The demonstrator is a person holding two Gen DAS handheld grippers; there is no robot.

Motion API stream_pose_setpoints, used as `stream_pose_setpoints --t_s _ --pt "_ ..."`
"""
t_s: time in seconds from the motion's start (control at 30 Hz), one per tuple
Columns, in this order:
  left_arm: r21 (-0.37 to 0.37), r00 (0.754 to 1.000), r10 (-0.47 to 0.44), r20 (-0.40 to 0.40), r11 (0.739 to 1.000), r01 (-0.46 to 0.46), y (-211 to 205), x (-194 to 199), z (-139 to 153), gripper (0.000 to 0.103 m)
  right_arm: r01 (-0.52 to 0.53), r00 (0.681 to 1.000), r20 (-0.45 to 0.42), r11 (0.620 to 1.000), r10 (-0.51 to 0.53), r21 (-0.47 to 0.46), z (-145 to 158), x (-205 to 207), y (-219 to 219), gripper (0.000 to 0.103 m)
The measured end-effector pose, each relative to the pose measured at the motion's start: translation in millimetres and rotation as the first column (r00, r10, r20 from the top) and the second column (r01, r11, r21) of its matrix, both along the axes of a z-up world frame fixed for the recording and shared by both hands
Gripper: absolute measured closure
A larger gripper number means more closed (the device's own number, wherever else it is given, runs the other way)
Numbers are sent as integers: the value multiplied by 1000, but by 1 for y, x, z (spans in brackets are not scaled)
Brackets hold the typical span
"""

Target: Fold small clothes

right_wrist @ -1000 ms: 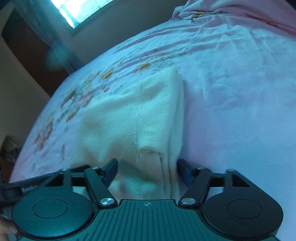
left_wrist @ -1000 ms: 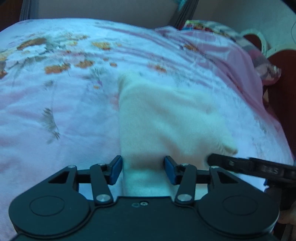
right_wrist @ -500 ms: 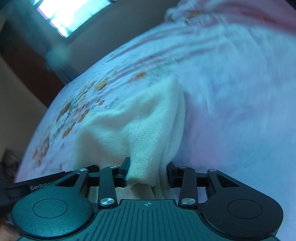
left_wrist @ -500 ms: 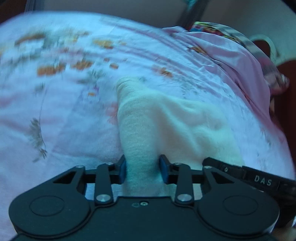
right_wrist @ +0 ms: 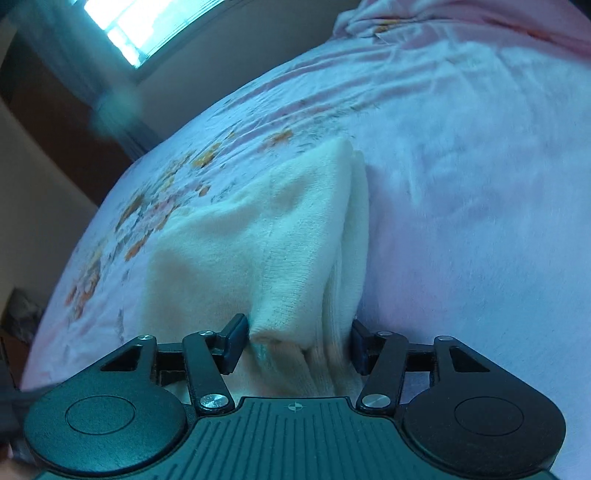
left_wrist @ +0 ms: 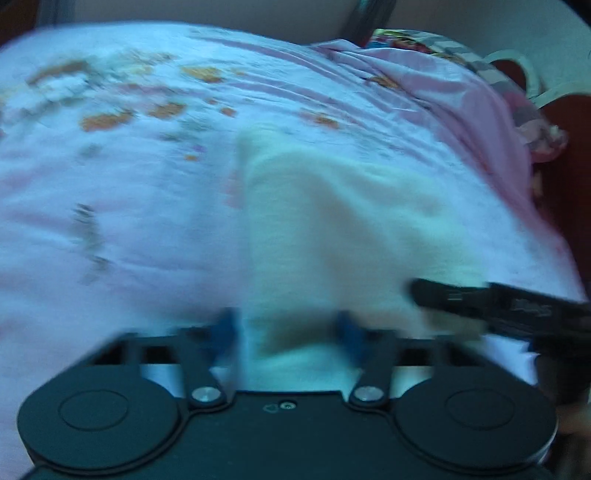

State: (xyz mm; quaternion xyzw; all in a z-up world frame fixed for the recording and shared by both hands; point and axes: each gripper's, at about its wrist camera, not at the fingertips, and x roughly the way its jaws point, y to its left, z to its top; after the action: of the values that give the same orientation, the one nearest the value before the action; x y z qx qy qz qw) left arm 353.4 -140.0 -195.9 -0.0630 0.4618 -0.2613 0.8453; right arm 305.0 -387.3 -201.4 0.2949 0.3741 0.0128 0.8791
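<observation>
Left gripper (left_wrist: 286, 328): one, blue pads (left_wrist: 226, 328) either side of the near edge of the cream garment (left_wrist: 332, 221); the view is blurred, so contact cannot be told. Its jaws have just been opening a little, cloth between them.

Right gripper (right_wrist: 297, 338): one, dark fingers (right_wrist: 234, 341) flanking a bunched, raised fold of the same garment (right_wrist: 258, 240); the right-hand finger touches the cloth, the other stands just beside it. Jaws likewise just opening, cloth between them.

Cream garment: one, knitted, folded into layers (the stacked edges show on its right side in the right wrist view), lying on the bed near both grippers.

Bedsheet (left_wrist: 110, 221): one, pink-white with orange flower print beyond and left of the garment.

Pink cloth (left_wrist: 461, 110): one rumpled heap, beyond the garment to its right.

Patterned bedding (left_wrist: 424, 40): beyond the pink heap, partly hidden.

Window (right_wrist: 147, 26): one, bright, far beyond the garment to its left.

Containers: none seen.
</observation>
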Motion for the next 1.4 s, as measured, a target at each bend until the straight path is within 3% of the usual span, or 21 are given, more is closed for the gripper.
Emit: stream_pose_setpoints --t_s 0.07,0.17,0.37,0.6,0.73,0.83,0.93,0.97,1.0,1.07,1.17,1.27,1.4 --pt "5 1000 27 6 1000 -27 -4 -1 3 69 -2 1000 13 1000 2 7 6 0 4 69" --pt "-10 999 42 35 999 -41 1 -8 12 75 -19 998 52 999 21 -28 22 -5 13 72" --pt "-34 988 37 148 999 -33 29 -33 63 76 -106 975 186 992 118 -76 76 -21 49 73" --pt "-44 977 72 202 997 -65 98 -66 111 76 -190 940 275 979 202 -68 122 -47 104 73" --pt "-24 977 84 198 996 -81 125 -93 102 76 -228 935 265 972 234 -56 111 -67 130 73" --pt "-10 987 96 127 995 -95 137 -106 71 75 -230 951 206 973 230 -22 79 -82 141 73" --pt "125 992 67 105 989 -80 131 -108 24 66 -205 974 92 978 208 -40 31 -86 148 73" --pt "130 992 72 107 988 -86 133 -109 16 59 -194 980 46 980 196 -40 16 -86 149 66" --pt "119 990 90 107 988 -102 137 -111 15 57 -179 983 40 983 181 -48 8 -88 148 52" --pt "104 989 115 88 987 -124 145 -113 24 57 -142 989 44 989 144 -51 11 -93 139 41" --pt "100 981 152 120 981 -164 166 -119 41 58 -94 993 64 995 96 -37 26 -102 117 39" --pt "98 969 185 162 974 -202 171 -116 54 58 -64 991 104 989 78 -133 50 -102 116 40" --pt "94 967 173 189 977 -193 146 -89 64 58 -129 964 191 952 186 -276 81 -92 154 40"
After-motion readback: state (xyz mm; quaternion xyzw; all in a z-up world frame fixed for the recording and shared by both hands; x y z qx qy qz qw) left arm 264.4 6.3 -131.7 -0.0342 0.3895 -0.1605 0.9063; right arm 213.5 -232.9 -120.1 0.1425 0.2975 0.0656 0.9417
